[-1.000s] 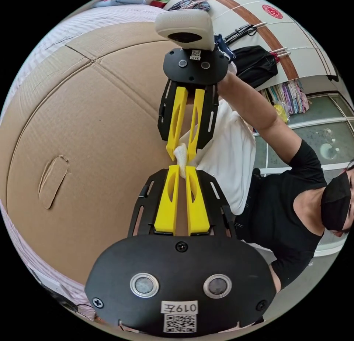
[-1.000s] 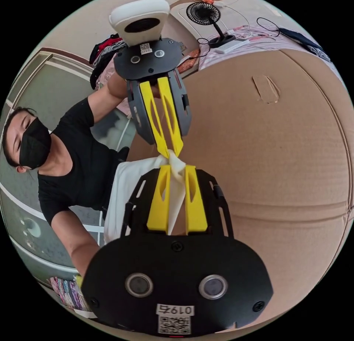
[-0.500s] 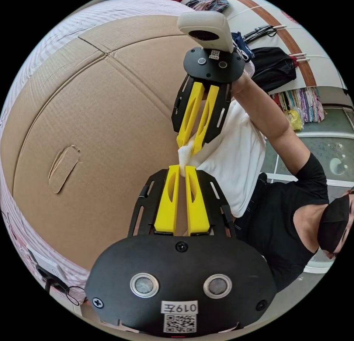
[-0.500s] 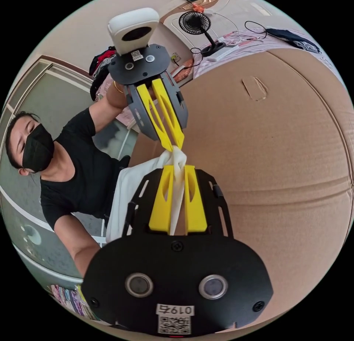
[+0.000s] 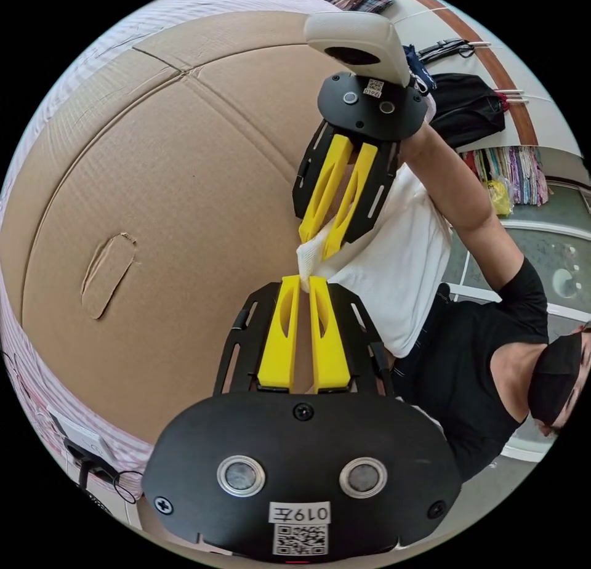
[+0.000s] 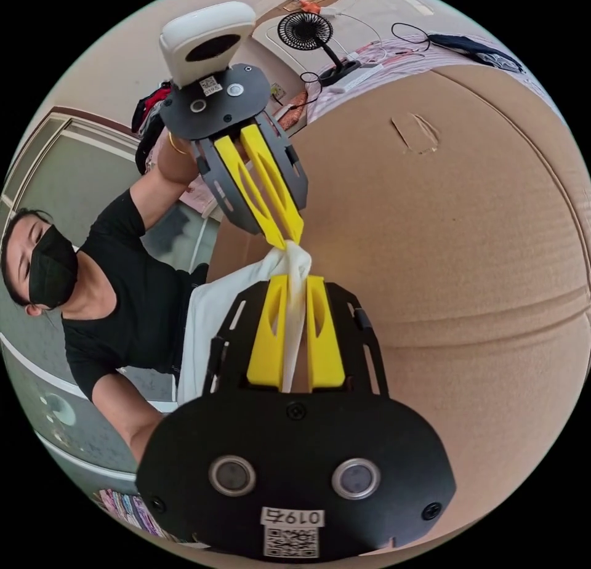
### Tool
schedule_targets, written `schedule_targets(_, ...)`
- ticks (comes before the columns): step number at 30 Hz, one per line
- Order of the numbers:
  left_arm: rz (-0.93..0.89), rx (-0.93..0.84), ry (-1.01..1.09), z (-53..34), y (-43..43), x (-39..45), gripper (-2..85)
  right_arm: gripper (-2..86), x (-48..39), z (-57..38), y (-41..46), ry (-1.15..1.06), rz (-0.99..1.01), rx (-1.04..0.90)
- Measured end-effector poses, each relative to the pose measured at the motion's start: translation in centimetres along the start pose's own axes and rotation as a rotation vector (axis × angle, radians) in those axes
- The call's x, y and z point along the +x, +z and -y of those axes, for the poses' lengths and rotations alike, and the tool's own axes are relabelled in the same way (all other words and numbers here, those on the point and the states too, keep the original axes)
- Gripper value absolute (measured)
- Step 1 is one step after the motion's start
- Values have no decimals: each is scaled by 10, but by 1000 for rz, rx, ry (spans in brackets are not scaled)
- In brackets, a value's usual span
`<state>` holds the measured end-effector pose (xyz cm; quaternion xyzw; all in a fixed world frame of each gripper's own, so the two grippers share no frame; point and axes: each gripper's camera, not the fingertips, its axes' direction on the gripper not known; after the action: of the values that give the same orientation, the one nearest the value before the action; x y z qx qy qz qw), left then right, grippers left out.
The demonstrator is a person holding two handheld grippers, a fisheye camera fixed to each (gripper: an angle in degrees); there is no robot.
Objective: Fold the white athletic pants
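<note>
Your left claw (image 5: 305,278) and right claw (image 6: 289,278) both clench the white pants (image 5: 394,273), which hang lengthwise toward you over cardboard (image 5: 154,224).

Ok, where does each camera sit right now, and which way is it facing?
Left gripper view: rides the left gripper, facing the cardboard sheet, the right gripper and the person's arm.
Right gripper view: rides the right gripper, facing the left gripper and desk fan.
Shared: both grippers pinching the white pants, tips nearly meeting.
</note>
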<state>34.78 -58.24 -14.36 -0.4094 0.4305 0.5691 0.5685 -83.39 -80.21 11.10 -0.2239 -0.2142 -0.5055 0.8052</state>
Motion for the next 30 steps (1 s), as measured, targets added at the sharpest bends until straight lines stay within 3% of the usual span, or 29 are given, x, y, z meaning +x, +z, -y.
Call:
schedule_targets(3, 46, -55, -14, 2, 7, -1, 9, 13, 1, 8, -3, 44, 34, -3)
schedule_targets(4, 138, -99, -59, 1, 12, -6, 8, 11, -2, 8, -5, 43, 34, 5)
schedule_targets(8, 53, -3, -49, -19, -3, -9, 8, 34, -25, 12, -7, 14, -1, 20)
schedule_targets(16, 85, 71, 12, -51, -4, 10, 9, 95, -79, 37, -27, -98, -133, 54)
schedule_targets(22, 3, 76, 83, -64, 10, 22, 8, 85, -101, 74, 2, -145, -240, -119)
schedule_targets(30, -100, 79, 113, -84, 33, 22, 7, 96, -98, 82, 12, -166, -126, -181)
